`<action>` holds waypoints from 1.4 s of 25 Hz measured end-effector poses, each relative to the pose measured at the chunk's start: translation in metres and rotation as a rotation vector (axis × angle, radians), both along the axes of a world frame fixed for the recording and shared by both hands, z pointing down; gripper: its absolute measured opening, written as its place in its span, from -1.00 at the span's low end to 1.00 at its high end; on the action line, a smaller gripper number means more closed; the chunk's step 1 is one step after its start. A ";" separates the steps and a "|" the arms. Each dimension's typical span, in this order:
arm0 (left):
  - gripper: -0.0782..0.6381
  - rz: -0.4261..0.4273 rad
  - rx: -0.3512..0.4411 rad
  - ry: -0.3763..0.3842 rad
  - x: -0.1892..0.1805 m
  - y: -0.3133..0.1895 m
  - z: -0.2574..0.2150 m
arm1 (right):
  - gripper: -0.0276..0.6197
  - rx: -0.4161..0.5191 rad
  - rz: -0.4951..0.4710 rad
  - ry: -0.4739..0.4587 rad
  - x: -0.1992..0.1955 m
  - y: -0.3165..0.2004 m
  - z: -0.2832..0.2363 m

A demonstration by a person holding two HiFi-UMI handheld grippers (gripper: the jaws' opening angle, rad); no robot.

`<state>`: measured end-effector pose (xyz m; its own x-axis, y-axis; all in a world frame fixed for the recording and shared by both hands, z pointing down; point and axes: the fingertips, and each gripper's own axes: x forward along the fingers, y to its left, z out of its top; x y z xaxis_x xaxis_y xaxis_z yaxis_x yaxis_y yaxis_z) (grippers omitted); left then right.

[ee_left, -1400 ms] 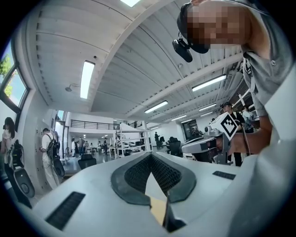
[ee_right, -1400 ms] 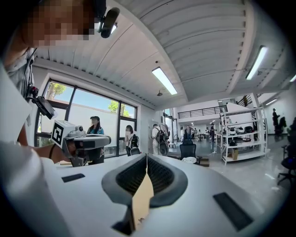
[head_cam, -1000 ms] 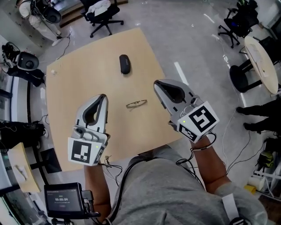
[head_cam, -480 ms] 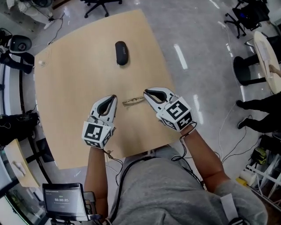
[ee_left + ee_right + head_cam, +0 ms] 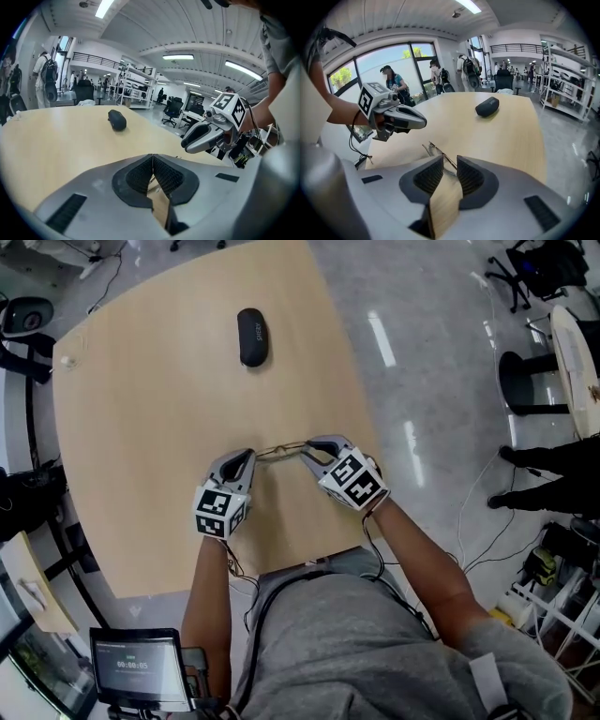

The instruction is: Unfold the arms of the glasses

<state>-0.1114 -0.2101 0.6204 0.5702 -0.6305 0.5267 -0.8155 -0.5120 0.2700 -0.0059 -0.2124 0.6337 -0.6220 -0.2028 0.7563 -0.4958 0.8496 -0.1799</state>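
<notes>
**Glasses** [image 5: 281,448]: thin wire frame, lying flat on the table [image 5: 141,390] in the gap between the tips of the two claws. The arms look folded in against the front, though the frame is too fine to be sure.

**Left claw** [image 5: 247,456]: jaws pressed together with nothing between them. The tip sits just beside the left end of the glasses. Whether it touches them cannot be told.

**Right claw** [image 5: 310,444]: jaws a little apart, having just been opening. In its own view the near end of the glasses runs into the gap, with a pad on either side. Neither pad is seen pressing on the wire.

**Case** [image 5: 251,336]: dark, oblong and closed. It lies well beyond both claws, farther up the table, and appears to play no part in this step.

**Progress (judged):**
- Stage: the very start of the work.
- Done: one claw is placed at each end of the glasses, and the right claw is spread enough to take the wire.
- Left:
  - get a firm hold on the frame;
  - swing the first arm out;
  - swing the second arm out.
- No arm looks lifted away from the front yet.
</notes>
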 end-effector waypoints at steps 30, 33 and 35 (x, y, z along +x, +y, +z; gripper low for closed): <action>-0.76 -0.012 -0.173 0.081 0.039 0.042 0.043 | -0.66 -0.082 -0.024 0.085 0.013 0.042 0.035; -0.76 -0.016 -0.187 0.096 0.042 0.046 0.045 | -0.66 -0.091 -0.023 0.083 0.011 0.047 0.036; -0.76 -0.022 -0.200 0.116 0.045 0.049 0.047 | -0.66 -0.093 -0.018 0.081 0.009 0.048 0.038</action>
<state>-0.0664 -0.1615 0.6674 0.6215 -0.5330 0.5742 -0.7834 -0.4217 0.4565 0.0035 -0.1648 0.6713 -0.5611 -0.1188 0.8192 -0.4966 0.8401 -0.2182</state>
